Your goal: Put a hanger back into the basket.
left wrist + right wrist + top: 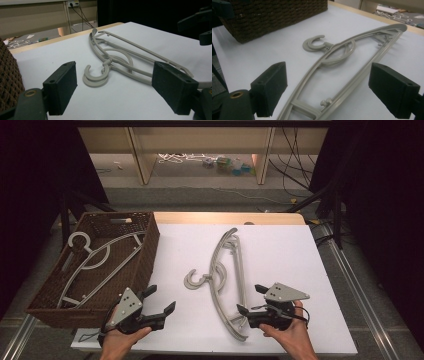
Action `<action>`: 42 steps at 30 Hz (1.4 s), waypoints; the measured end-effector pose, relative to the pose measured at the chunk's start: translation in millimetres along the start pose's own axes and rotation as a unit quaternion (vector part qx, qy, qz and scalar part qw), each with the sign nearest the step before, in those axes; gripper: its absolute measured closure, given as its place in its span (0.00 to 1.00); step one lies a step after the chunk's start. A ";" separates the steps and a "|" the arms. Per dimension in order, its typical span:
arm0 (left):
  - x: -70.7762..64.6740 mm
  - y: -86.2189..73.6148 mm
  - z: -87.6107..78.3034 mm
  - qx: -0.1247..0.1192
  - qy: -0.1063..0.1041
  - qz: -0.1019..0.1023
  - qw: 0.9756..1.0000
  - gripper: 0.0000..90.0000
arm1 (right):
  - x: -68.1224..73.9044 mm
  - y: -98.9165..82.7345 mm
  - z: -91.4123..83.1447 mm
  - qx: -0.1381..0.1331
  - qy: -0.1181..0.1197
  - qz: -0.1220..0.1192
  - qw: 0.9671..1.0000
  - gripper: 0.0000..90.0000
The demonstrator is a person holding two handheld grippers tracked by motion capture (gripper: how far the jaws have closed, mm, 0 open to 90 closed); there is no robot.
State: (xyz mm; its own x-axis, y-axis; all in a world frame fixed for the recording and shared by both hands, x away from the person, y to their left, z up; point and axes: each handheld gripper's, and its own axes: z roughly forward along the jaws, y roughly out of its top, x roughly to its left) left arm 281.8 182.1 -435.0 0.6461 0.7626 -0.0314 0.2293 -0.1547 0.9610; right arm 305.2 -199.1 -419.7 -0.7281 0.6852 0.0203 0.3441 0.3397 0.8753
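Wicker basket holding one grey hanger, two stacked hangers on table

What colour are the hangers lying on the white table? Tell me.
Light grey, a touch beige. The hangers show it best in the right gripper view.

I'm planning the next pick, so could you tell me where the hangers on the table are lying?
In the high view the grey hangers lie stacked mid-table, right of the wicker basket, their near end beside the open right gripper.
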 end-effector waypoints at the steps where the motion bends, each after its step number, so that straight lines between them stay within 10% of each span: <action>1: 0.3 -0.9 0.3 0.002 -0.001 0.004 1.000 0.22 | 1.0 2.2 3.6 0.007 0.000 -0.005 1.000 0.18; 13: 5.5 -3.6 2.9 0.000 -0.003 0.005 1.000 0.22 | 17.3 21.6 65.7 0.124 0.017 -0.020 0.992 0.22; 25: 6.3 -2.8 1.5 0.001 -0.004 0.005 1.000 0.22 | 16.4 19.3 115.5 0.244 0.040 -0.003 0.969 0.39; 34: 6.4 -2.8 3.4 0.005 -0.010 0.004 1.000 0.22 | 11.8 16.6 136.9 0.269 0.061 0.009 0.961 0.59; 42: 7.8 -2.8 3.3 0.006 -0.010 -0.002 1.000 0.22 | 10.0 17.6 137.3 0.267 0.054 0.022 0.962 0.72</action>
State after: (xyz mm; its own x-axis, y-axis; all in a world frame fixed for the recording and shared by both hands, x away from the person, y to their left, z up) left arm 288.6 186.4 -438.8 0.6597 0.7504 -0.0407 0.2397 -0.1588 0.9578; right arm 385.4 -97.8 -470.3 -0.7530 0.6455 0.1274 0.6110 0.6143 0.4992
